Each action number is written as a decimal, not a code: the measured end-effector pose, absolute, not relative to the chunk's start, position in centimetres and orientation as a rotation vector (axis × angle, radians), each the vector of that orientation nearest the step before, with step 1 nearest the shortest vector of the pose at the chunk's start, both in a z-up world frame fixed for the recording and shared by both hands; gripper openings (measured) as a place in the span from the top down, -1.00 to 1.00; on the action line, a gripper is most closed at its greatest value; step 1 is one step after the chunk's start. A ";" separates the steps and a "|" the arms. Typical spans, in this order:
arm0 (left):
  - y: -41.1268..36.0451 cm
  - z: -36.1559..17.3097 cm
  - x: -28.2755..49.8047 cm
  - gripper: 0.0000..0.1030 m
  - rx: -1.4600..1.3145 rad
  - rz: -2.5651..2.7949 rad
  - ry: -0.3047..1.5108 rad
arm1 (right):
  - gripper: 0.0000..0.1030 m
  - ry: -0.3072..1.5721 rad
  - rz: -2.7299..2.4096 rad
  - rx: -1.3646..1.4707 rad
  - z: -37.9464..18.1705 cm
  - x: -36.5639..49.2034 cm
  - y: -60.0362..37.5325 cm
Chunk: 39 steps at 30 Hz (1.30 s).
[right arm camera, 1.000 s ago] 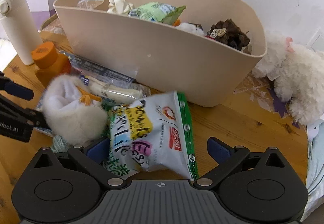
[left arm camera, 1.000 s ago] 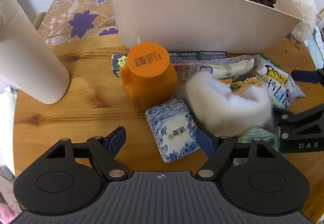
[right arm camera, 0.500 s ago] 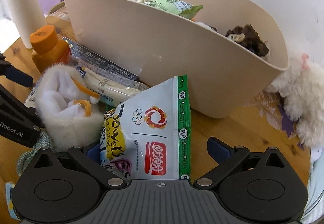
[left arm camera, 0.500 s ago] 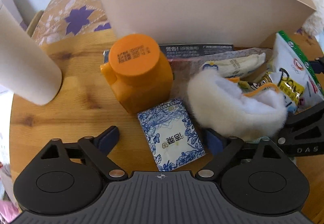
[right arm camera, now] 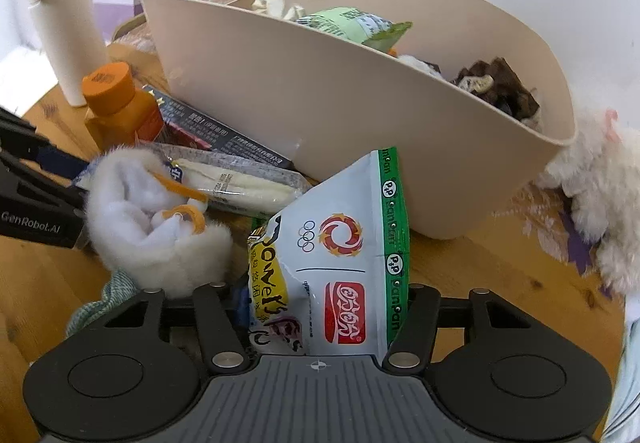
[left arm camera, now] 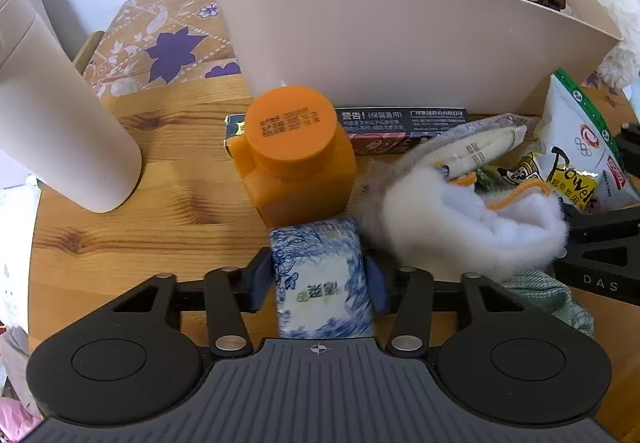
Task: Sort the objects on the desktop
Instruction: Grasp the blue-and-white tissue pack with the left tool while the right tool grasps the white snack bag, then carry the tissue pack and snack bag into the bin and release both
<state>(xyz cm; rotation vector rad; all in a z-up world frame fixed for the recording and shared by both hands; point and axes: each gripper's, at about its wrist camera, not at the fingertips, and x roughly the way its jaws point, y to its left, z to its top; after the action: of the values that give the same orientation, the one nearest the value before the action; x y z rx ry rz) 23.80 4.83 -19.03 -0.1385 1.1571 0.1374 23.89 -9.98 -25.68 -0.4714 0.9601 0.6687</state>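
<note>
Left gripper (left arm camera: 319, 279) pinched the blue-and-white patterned tissue pack (left arm camera: 322, 277) just in front of the orange plastic bottle (left arm camera: 296, 155). Right gripper (right arm camera: 324, 307) clamped the white-and-green snack bag (right arm camera: 340, 255), beside a fluffy white slipper (right arm camera: 156, 219). Beige plastic basket (right arm camera: 320, 107) stood behind, on the wooden table (left arm camera: 160, 211).

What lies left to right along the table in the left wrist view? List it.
Flask → orange bottle → fluffy slipper → snack bag.
</note>
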 end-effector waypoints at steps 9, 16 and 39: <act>5.2 -19.0 21.8 0.10 -0.139 0.105 1.148 | 0.00 0.966 0.642 -0.400 -25.1 23.8 -12.1; 5.9 -17.8 19.7 0.10 -0.131 0.083 1.115 | 0.00 0.926 0.657 -0.365 -22.8 22.4 -14.0; 8.4 -5.4 22.4 0.10 -0.106 0.074 0.819 | 0.00 0.692 0.651 -0.337 -12.9 24.6 -15.2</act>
<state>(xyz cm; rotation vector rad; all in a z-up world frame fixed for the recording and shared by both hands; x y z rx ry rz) 22.36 8.39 -5.42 -0.1058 0.8185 0.0736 24.56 -15.25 -12.88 -0.3374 0.6916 0.6510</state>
